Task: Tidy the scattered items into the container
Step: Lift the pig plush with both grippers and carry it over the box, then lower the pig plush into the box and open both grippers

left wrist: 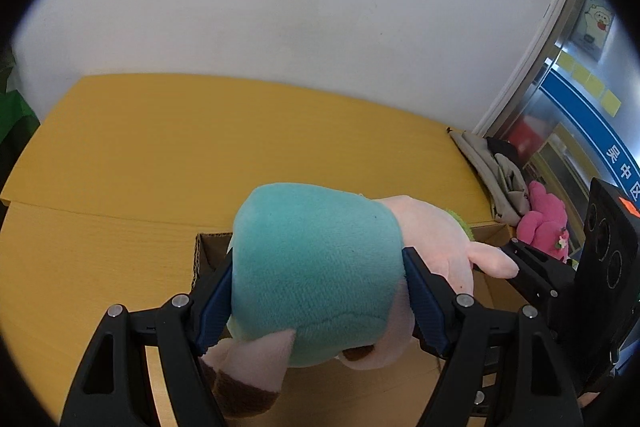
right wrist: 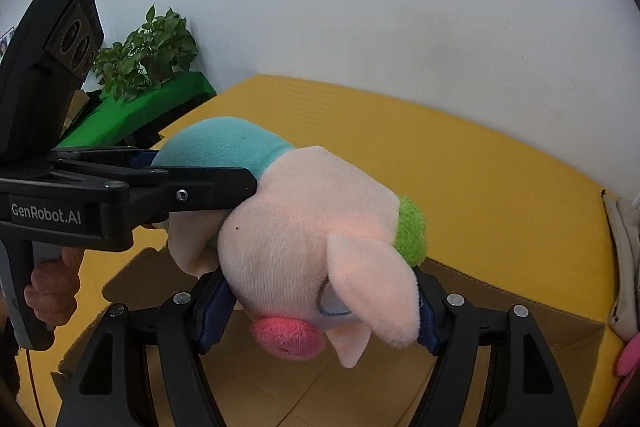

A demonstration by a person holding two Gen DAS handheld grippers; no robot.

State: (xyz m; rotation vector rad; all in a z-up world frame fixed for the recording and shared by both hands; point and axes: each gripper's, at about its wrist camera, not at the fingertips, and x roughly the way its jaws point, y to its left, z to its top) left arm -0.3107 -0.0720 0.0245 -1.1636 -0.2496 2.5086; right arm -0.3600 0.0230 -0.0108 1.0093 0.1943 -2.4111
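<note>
A plush pig with a teal body (left wrist: 316,267) and a pale pink head (right wrist: 304,235) hangs between both grippers over an open cardboard box (right wrist: 500,291). My left gripper (left wrist: 316,291) is shut on the teal body, its blue pads pressed into both sides. My right gripper (right wrist: 320,291) is shut on the head, just under the ears, with the pink snout pointing down. The left gripper (right wrist: 200,183) also shows in the right wrist view, coming in from the left. The right gripper (left wrist: 532,267) shows at the right edge of the left wrist view. The box's corrugated edge (left wrist: 204,251) peeks out behind the toy.
The box stands on a yellow wooden table (left wrist: 200,147) against a white wall. A pink plush toy (left wrist: 548,223) and a grey cloth bundle (left wrist: 492,167) lie at the table's right end. A potted plant (right wrist: 148,51) on a green-covered stand (right wrist: 140,111) is at the left. A person's hand (right wrist: 52,291) grips the left gripper's handle.
</note>
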